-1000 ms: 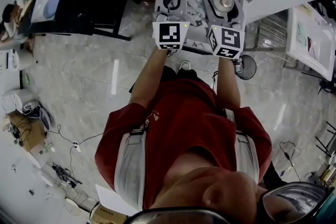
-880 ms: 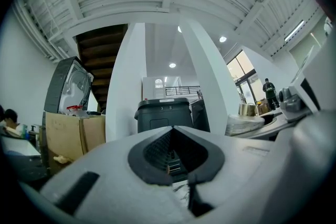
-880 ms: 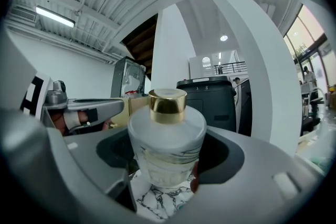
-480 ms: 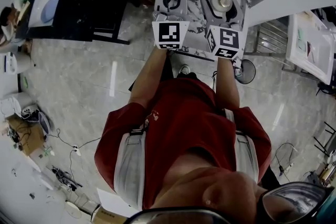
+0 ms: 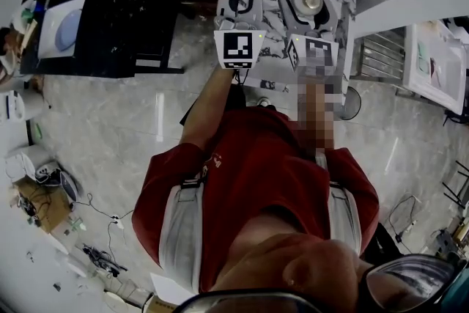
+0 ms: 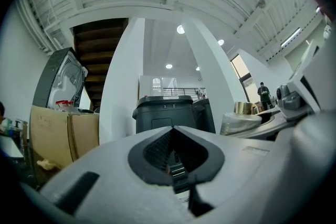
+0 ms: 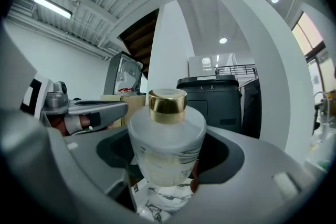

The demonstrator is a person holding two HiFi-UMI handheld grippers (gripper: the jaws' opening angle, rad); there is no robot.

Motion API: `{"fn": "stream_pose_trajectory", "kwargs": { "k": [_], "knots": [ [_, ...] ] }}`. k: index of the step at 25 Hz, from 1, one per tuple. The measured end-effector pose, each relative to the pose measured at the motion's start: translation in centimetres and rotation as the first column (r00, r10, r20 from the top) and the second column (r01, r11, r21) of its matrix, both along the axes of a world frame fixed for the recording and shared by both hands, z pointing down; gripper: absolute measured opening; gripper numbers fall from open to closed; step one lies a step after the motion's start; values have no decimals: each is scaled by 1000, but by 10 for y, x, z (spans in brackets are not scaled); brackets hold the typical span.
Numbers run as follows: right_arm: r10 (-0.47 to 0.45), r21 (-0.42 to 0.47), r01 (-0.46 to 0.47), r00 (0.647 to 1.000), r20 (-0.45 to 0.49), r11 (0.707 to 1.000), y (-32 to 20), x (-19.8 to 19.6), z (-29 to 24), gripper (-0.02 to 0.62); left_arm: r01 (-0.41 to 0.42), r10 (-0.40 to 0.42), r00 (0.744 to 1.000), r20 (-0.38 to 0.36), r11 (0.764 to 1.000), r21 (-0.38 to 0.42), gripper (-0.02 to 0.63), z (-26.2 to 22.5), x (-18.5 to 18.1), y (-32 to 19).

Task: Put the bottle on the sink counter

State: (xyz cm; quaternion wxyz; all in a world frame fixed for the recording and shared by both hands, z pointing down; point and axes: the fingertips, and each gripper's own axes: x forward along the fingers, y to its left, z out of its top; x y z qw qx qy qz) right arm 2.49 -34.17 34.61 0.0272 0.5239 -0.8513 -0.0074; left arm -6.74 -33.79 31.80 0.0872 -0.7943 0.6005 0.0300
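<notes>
The right gripper's (image 7: 167, 159) jaws stand wide yet are closed on the bottle (image 7: 167, 131), gripping the lower part of its frosted glass body on either side. That leaves the gold cap free and the bottle upright, a hold that suits setting it down on its base. Under it lies the marbled sink counter (image 5: 271, 26), so the bottle is over the counter's right part. Whether its base touches the slab I cannot tell.

The left gripper (image 6: 173, 150) has its jaws drawn together on nothing. It is just to the left of the other, over the same counter, and looks to be along only as company, not needed for the placing. Beyond the counter, on the far side, stands a dark bin (image 7: 212, 97).
</notes>
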Motion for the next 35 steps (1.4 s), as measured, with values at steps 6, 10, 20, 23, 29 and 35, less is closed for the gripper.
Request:
{"fn": "stream_pose_trajectory", "kwargs": {
  "k": [6, 10, 20, 23, 29, 35],
  "knots": [
    [27, -14, -27, 1000, -8, 1000, -26, -15, 7, 331, -24, 24, 1000, -9, 1000, -7, 0, 4, -15, -27],
    [33, -21, -34, 999, -14, 999, -37, -25, 12, 331, -32, 31, 999, -10, 999, -14, 0, 9, -25, -39],
    [53, -64, -54, 998, -26, 996, -61, -42, 35, 331, -59, 58, 998, -12, 997, -43, 0, 25, -42, -59],
    [57, -86, -60, 998, -33, 995, -66, -45, 46, 331, -67, 66, 998, -14, 997, -47, 0, 29, -45, -63],
    [62, -132, -68, 997, -48, 989, -79, -53, 72, 331, -66, 65, 998, -21, 995, -74, 0, 43, -58, -74],
    [69, -176, -79, 996, -63, 981, -88, -60, 98, 331, -65, 62, 998, -27, 992, -104, 0, 58, -69, -81]
  ]
}}
